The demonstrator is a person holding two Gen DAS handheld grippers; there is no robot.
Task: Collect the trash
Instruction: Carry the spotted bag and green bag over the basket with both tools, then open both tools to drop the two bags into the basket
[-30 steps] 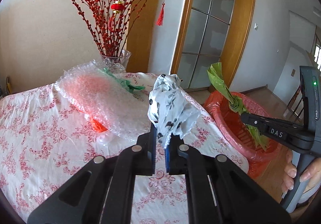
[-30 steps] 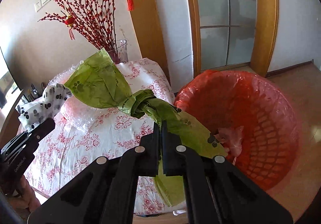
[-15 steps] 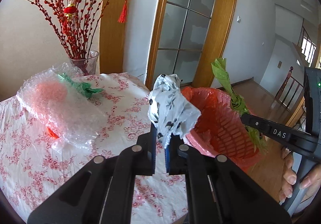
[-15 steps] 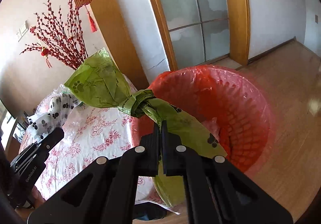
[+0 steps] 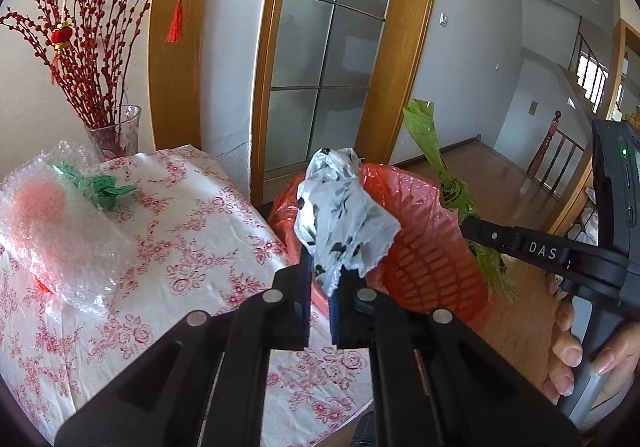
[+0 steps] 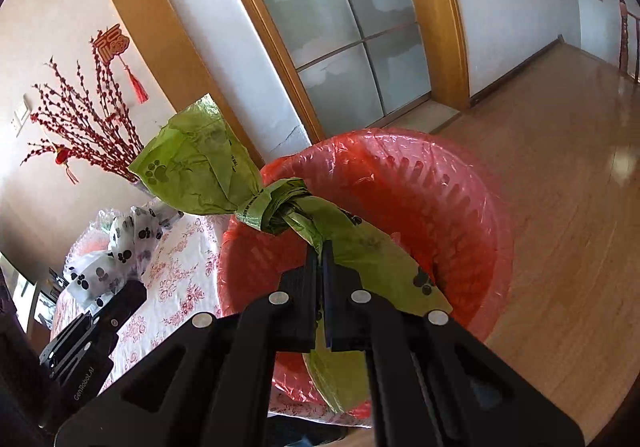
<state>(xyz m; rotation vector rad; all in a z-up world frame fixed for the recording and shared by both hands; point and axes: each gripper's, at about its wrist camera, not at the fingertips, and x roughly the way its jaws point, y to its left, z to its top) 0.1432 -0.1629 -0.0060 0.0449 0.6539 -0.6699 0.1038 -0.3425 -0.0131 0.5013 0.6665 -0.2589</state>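
Paw prints on green bag apparently show only rightward.

We could not see the floor of the red bin: the green bag covered its middle. The person's hand was cut off at four o'clock, and the bubble wrap at nine o'clock.

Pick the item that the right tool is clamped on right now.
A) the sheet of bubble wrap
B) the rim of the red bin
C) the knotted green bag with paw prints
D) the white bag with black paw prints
C: in the right wrist view the right tool is shut on the knotted green bag, held in front of the red bin; the white bag sits in the left tool.
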